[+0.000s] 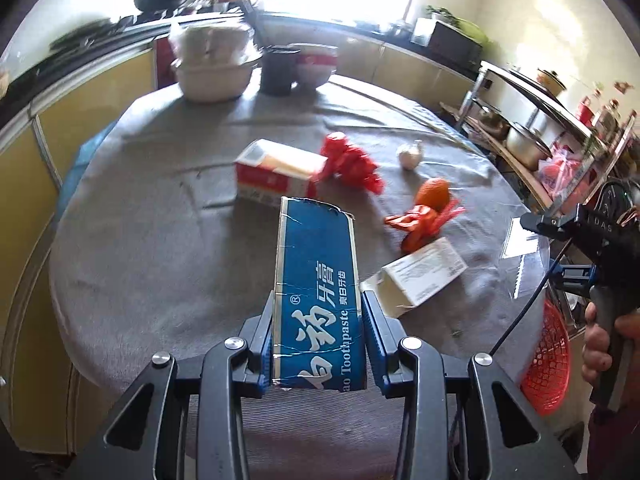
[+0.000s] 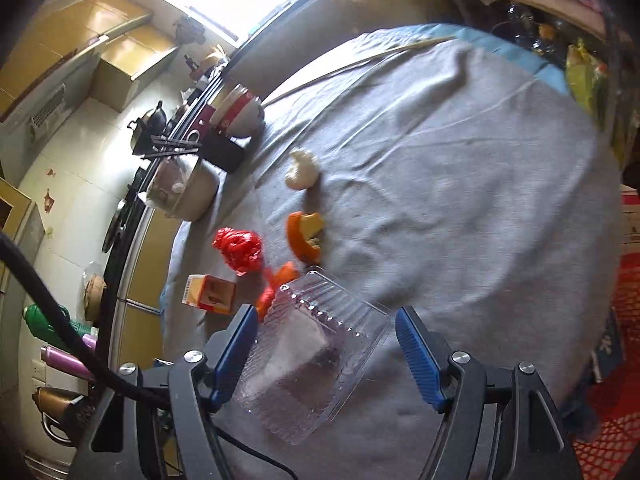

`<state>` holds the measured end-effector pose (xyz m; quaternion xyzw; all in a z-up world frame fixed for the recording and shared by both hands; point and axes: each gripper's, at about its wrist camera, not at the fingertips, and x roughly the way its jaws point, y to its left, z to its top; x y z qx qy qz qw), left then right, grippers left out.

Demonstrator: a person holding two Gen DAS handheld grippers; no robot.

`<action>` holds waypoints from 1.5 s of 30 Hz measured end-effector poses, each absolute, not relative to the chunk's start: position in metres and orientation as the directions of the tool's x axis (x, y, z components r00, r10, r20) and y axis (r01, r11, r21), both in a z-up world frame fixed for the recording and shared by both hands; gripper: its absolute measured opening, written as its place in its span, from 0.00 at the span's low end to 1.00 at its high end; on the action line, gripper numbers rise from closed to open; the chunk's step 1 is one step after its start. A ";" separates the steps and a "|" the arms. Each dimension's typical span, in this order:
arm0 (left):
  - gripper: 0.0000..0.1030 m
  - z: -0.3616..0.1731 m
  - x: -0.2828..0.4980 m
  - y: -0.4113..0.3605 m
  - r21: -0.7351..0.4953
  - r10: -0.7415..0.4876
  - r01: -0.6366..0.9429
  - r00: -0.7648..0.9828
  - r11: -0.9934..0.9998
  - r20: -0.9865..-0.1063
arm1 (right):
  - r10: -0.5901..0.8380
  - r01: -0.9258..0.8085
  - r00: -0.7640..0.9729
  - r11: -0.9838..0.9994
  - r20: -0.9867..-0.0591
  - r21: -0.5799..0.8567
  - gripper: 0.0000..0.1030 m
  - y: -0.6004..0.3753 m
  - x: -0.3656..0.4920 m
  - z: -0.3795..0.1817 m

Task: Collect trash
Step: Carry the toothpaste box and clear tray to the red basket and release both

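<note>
Left tongs (image 1: 318, 344) pinch the blue toothpaste box (image 1: 316, 280), lifted over the grey table (image 1: 140, 240). Right tongs (image 2: 326, 354) spread wide around a clear plastic tray (image 2: 316, 356), not yet pinching it. Red basket (image 1: 548, 360) sits at 3 o'clock off the table edge, likely the bin. Step: carry-to-bin. Next: swing box toward the basket, release. Red wrappers (image 1: 352, 160) and 2 cartons remain at 12 o'clock.

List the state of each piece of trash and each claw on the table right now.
Left claw: shut on the toothpaste box.
Toothpaste box: lifted, far end torn open.
Right claw: open, straddling the clear plastic tray.
Clear plastic tray: lying on the cloth, ungripped.
White carton: on its side, end open.
Red bag: crumpled.
</note>
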<state>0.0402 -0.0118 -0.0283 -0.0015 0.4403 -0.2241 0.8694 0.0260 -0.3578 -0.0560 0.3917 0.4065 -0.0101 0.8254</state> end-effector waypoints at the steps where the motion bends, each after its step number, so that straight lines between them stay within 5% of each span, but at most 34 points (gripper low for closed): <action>1: 0.39 -0.025 0.037 -0.016 -0.195 -0.397 0.403 0.512 0.894 -0.762 | 0.297 0.337 0.677 0.688 -0.673 0.642 0.72 -0.364 0.019 -0.056; 38: 0.40 -0.026 -0.063 -0.293 -0.112 -0.547 0.921 0.120 0.372 -0.828 | 0.017 0.673 0.638 0.473 -0.769 0.569 0.73 -0.537 -0.216 -0.104; 45: 0.60 -0.024 -0.079 -0.308 -0.107 -0.556 0.939 0.099 0.326 -0.826 | 0.044 0.682 0.650 0.408 -0.759 0.607 0.74 -0.545 -0.227 -0.107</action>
